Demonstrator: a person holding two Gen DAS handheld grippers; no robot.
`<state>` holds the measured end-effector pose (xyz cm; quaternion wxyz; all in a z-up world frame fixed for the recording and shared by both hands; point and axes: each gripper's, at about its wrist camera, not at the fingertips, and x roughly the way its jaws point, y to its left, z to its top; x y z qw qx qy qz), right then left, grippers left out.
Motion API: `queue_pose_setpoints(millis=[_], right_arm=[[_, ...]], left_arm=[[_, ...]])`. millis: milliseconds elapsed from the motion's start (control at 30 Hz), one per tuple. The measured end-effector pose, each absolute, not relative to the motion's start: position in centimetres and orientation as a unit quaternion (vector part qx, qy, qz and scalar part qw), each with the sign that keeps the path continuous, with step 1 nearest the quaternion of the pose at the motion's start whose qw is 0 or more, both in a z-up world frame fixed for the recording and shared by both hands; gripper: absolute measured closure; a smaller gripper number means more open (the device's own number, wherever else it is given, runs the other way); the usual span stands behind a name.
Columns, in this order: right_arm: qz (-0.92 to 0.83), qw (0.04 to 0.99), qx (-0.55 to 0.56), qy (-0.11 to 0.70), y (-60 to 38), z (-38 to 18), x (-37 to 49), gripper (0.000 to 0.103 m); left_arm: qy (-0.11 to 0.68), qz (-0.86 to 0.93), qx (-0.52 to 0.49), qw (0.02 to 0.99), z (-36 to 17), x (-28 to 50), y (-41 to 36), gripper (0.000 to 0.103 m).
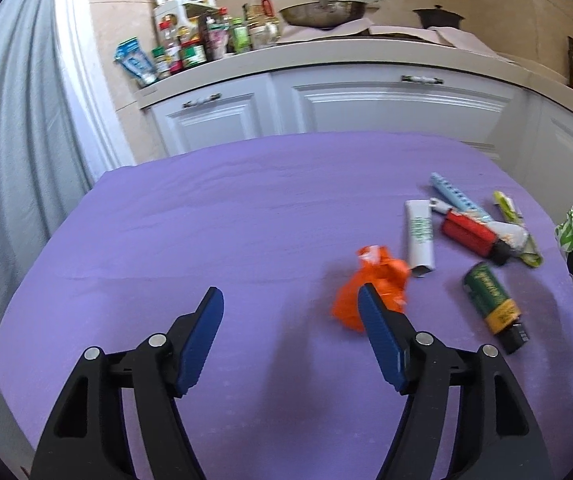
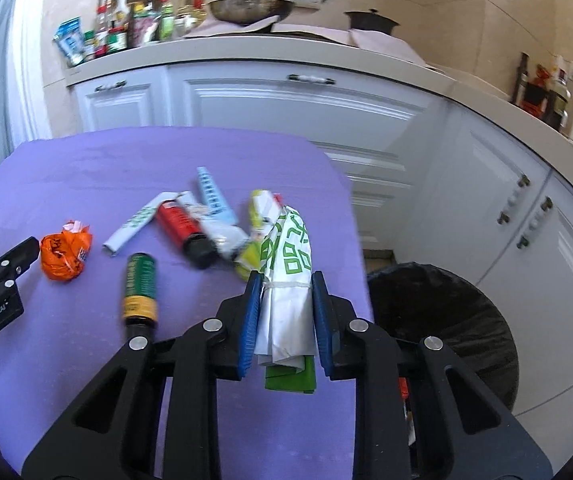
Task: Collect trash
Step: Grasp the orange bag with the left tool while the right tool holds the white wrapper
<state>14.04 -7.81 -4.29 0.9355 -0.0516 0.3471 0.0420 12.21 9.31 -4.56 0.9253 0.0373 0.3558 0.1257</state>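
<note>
Right claw (image 2: 283, 314), lower centre of its view, grips a white-and-green packet (image 2: 288, 280) above the purple tabletop (image 2: 86, 160). A black-lined bin (image 2: 446, 312) sits lower right. Left claw (image 1: 290, 312) gapes wide and empty, an orange wrapper (image 1: 382, 276) just beyond its right finger.

Matt purple cloth (image 1: 206, 220) covers the table; the orange wrapper (image 1: 370, 284) looks crinkled, glossy plastic; the bin liner (image 2: 446, 312) is black, wrinkled film; the cabinet doors (image 1: 386, 108) are smooth white
</note>
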Motion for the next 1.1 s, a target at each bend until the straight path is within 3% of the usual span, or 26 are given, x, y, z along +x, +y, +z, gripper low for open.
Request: queue_pose_setpoints(millis=[733, 833, 900, 1100], right_arm=[[0.025, 0.937, -0.030, 0.347, -10.2, -4.5, 14.4, 0.079], [0.024, 0.936, -0.031, 0.349, -10.0, -4.5, 14.5, 0.079], [0.023, 0.936, -0.032, 0.350, -10.0, -4.6, 14.5, 0.079], [0.022, 0.936, -0.032, 0.350, -10.0, -4.5, 14.5, 0.079]], left_arm=[[0.385, 0.101, 0.029, 0.917, -5.9, 15.4, 8.1, 0.031], [0.387, 0.092, 0.037, 0.917, -6.0, 15.7, 7.8, 0.043], [0.395, 0.076, 0.040, 0.915, -6.3, 15.9, 7.6, 0.061], [0.388, 0.071, 0.039, 0.918, -6.3, 15.2, 7.4, 0.063]])
